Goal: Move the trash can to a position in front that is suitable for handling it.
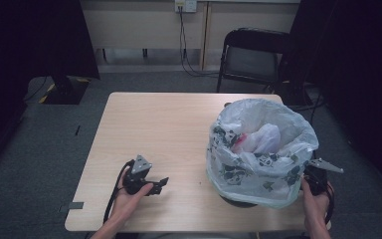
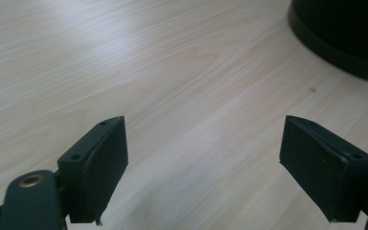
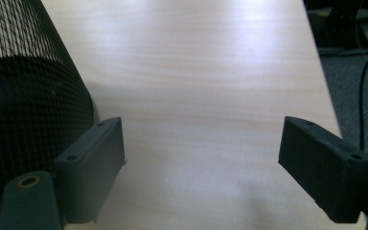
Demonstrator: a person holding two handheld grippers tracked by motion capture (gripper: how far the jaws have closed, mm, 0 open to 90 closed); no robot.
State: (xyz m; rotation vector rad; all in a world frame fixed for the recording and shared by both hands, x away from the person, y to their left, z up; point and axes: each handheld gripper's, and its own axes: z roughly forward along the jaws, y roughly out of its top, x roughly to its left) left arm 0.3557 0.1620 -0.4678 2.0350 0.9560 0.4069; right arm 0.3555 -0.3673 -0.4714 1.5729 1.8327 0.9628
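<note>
No grasp has been made yet; the work is judged to stand at its approach. The left gripper [image 1: 160, 185] is held low over the counter [image 1: 169, 129], fingers [image 2: 96, 167] apart and empty. The lined bin [image 1: 258, 149] stands right of it. The right gripper [image 1: 314, 177] is held beside the bin's mesh wall [image 3: 24, 110], fingers apart; the liner's rim must be reached next.

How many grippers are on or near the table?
2. The left gripper is held low over the table front; the right gripper sits beside the bagged bin.
</note>
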